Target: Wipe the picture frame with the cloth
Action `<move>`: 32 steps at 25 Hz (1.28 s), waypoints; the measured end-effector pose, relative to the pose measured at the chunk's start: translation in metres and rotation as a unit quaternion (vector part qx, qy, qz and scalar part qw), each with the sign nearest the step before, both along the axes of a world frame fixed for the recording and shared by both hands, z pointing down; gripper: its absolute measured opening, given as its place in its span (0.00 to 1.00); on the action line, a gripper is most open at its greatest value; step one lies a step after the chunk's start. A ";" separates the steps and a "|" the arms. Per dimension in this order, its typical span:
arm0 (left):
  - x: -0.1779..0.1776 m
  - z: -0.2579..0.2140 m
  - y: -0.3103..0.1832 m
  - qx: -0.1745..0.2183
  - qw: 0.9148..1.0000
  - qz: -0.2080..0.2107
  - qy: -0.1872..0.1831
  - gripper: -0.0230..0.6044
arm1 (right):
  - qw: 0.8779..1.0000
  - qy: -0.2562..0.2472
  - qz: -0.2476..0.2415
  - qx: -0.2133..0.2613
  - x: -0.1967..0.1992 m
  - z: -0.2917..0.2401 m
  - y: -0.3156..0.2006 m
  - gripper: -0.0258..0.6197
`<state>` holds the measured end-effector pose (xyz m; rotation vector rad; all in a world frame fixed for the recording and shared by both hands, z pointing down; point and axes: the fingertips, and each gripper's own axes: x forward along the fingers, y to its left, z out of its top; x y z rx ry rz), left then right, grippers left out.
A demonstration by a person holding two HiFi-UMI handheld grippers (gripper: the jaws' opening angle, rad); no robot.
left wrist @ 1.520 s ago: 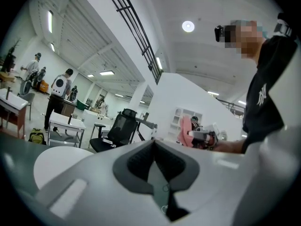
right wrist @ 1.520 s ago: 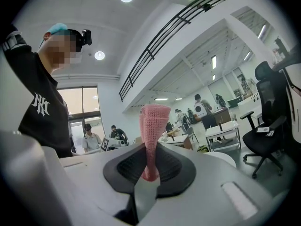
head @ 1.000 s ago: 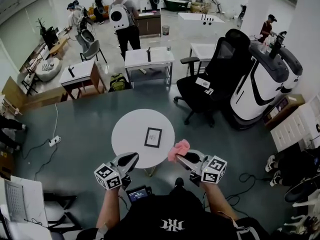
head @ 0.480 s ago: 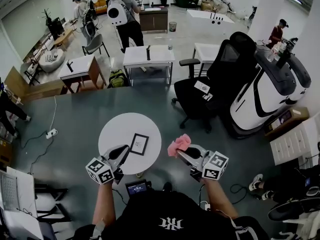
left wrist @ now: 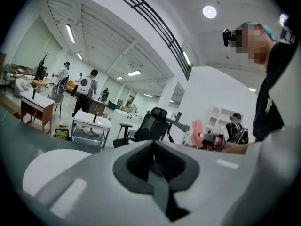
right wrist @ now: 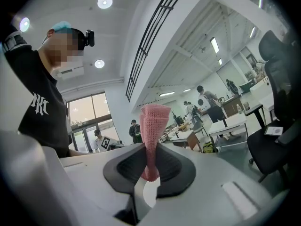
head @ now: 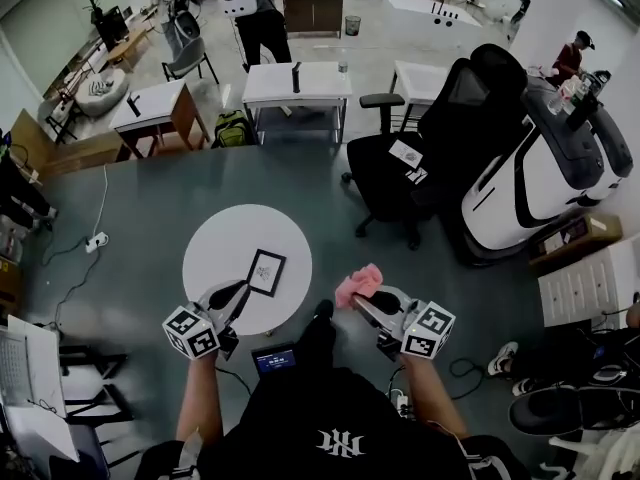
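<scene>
A small round white worktop (head: 215, 253) stands on a grey-green floor (head: 130, 218). The frame (head: 265, 272) lies flat on it, a bit right of the middle, turned at a slant, with a black edge and a pale picture inside. The left gripper (head: 234, 291) is over the near edge of the worktop, just beside the frame's near corner, and I cannot tell if it touches the frame. Its fingers (left wrist: 136, 163) are pressed together with nothing between them. The right gripper (head: 363, 304) is out to the right of the worktop, over the floor. Its fingers (right wrist: 123, 169) are clenched on the cloth (head: 358, 284), which is pink and sticks up out of them in a bunched strip. The cloth is apart from the frame and not over the worktop. Each gripper has a cube (head: 190, 331) with black and white squares at its near end. The person holding them wears a black shirt (head: 330, 428) with a white mark on it, and a small screen (head: 275, 360) shows just past the shirt, between the two arms. Far and right of the worktop there is a big black chair (head: 440, 138) on wheels, and to its right a large white machine (head: 540, 173). Farther off are white desks (head: 295, 93), and people (head: 255, 8) stand at the far end of the room
</scene>
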<state>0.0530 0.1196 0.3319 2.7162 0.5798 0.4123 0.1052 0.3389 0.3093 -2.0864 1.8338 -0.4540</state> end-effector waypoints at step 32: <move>0.096 0.091 -0.183 -0.083 0.961 -0.260 -0.052 0.04 | 0.960 -0.013 -0.265 -0.084 0.204 0.052 -0.242 0.09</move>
